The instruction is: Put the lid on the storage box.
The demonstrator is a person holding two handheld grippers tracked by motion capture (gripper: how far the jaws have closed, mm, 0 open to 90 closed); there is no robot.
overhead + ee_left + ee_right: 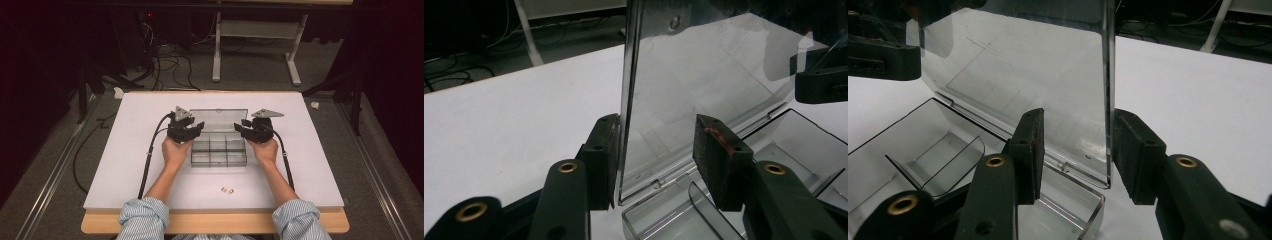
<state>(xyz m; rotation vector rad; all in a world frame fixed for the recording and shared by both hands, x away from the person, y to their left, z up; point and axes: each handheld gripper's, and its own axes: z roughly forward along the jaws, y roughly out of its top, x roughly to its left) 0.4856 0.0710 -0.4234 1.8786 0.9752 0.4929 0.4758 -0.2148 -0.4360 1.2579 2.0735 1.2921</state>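
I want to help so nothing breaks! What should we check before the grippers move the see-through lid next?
1. The lid of the clear compartment box stands upright and open: ok.
2. The left gripper has the lid's left edge between its jaws: ok.
3. Both left pads press on the lid: not ok. One pad sits at the edge and the other stands apart.
4. The right gripper has the lid's right edge between its jaws: ok. It is not clamped either, because one pad stands apart.
5. Every compartment is empty: cannot tell. The ones in view look empty.
6. The two small brass pieces lie on the white table, well away from the box: ok.
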